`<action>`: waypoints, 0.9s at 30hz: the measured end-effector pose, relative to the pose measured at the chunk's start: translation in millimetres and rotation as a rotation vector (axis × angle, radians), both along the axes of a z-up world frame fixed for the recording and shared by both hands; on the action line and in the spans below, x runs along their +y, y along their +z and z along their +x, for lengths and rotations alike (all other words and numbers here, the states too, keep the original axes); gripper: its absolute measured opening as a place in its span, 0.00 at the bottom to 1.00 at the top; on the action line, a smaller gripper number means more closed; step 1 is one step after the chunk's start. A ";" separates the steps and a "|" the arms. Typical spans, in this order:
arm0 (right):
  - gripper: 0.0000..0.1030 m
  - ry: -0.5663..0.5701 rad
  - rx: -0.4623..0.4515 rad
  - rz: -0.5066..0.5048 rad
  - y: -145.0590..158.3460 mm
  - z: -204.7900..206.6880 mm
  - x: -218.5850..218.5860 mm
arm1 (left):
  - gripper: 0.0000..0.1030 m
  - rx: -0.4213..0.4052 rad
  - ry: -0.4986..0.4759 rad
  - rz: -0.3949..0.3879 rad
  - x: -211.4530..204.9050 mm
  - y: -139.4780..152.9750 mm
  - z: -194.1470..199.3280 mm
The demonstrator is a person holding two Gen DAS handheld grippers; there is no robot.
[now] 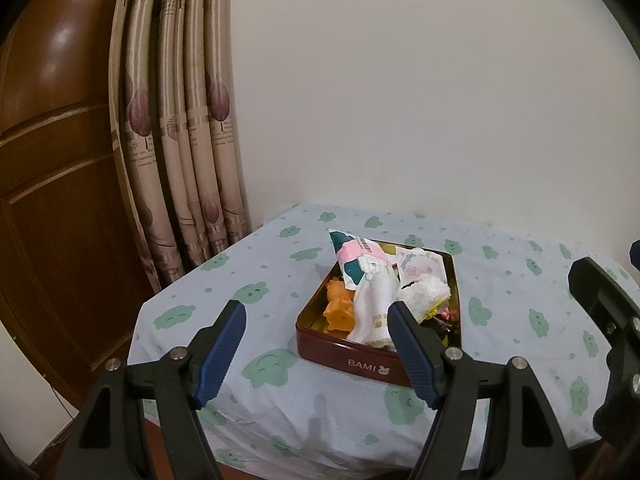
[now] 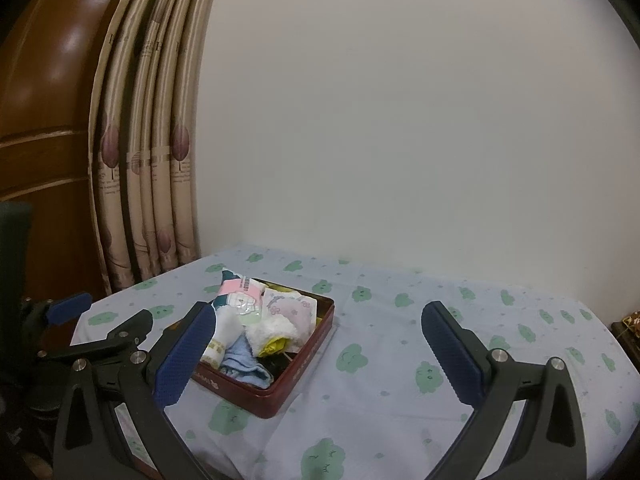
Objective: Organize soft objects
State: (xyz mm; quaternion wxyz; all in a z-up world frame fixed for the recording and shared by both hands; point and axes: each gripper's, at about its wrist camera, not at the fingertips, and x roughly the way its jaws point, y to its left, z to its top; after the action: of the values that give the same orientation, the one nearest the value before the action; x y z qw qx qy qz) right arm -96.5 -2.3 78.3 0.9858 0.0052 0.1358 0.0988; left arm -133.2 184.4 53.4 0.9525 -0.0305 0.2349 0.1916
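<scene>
A dark red tin marked BAMI (image 1: 360, 364) sits on the cloud-print sheet, heaped with soft things: a pink and teal sock pack (image 1: 360, 260), a white sock (image 1: 372, 304), an orange soft toy (image 1: 340, 308), a fluffy white cloth (image 1: 428, 292) and a floral pack (image 1: 420, 264). My left gripper (image 1: 316, 306) hangs open just short of the tin's near wall, holding nothing. In the right wrist view the tin (image 2: 304, 364) lies left of centre, with a blue cloth (image 2: 244, 360) at its near corner. My right gripper (image 2: 320, 310) is open and empty, its left finger in front of the tin.
The pale blue sheet (image 1: 248, 280) covers a bed set against a white wall (image 1: 400, 100). A striped curtain (image 1: 180, 140) and a brown wooden door (image 1: 52, 160) stand to the left. A dark object (image 2: 628, 324) shows past the bed's right edge.
</scene>
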 end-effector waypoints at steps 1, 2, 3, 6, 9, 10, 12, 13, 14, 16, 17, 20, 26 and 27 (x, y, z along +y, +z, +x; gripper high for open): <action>0.99 -0.001 0.000 -0.001 -0.1 0.0 0.0 | 0.73 0.002 -0.002 -0.001 -0.1 0.0 0.7; 0.99 -0.002 0.001 -0.002 -0.4 0.1 0.2 | 0.73 0.004 0.001 0.002 -0.2 -0.1 0.6; 0.99 0.000 0.003 -0.003 -0.7 -0.2 0.5 | 0.73 0.006 0.004 0.006 -0.1 -0.1 0.5; 0.99 -0.001 0.002 -0.005 -0.8 -0.5 1.4 | 0.73 0.004 0.001 0.008 0.2 -0.3 1.5; 0.99 0.004 0.002 -0.009 -1.7 -1.5 2.6 | 0.73 0.000 -0.005 0.010 0.9 -0.9 1.3; 0.99 0.004 0.001 -0.010 -1.5 -2.3 3.0 | 0.73 0.001 -0.005 0.009 1.2 -1.2 1.3; 0.99 0.005 0.000 -0.011 -1.2 -2.8 3.3 | 0.73 0.003 -0.004 0.011 1.3 -1.8 1.1; 0.99 0.005 0.000 -0.012 -1.1 -2.4 3.5 | 0.74 0.005 -0.004 0.010 1.4 -2.2 1.2; 0.99 0.005 -0.001 -0.012 -1.0 -2.6 3.5 | 0.74 0.007 -0.004 0.009 1.9 -2.6 1.8; 0.99 0.006 0.001 -0.012 -1.1 -2.2 3.4 | 0.74 0.007 -0.005 0.004 3.1 -3.2 1.5; 0.99 0.006 0.002 -0.012 -1.1 -2.4 3.6 | 0.74 0.008 -0.004 0.004 3.1 -2.9 1.6; 0.99 0.009 0.007 -0.010 -0.5 -1.7 3.9 | 0.74 0.012 -0.006 0.002 3.8 -3.5 2.2; 0.99 0.006 0.000 -0.009 0.9 -2.1 3.5 | 0.74 0.013 -0.005 0.002 3.3 -4.0 2.8; 0.99 0.008 0.002 -0.009 0.9 -1.8 3.5 | 0.74 0.014 -0.006 0.001 3.3 -3.9 2.8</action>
State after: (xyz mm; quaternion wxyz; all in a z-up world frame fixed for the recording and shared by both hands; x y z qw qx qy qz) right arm -98.3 1.2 79.1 0.9853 0.0004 0.1370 0.1024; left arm -130.3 187.7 49.5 0.9514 -0.0279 0.2414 0.1893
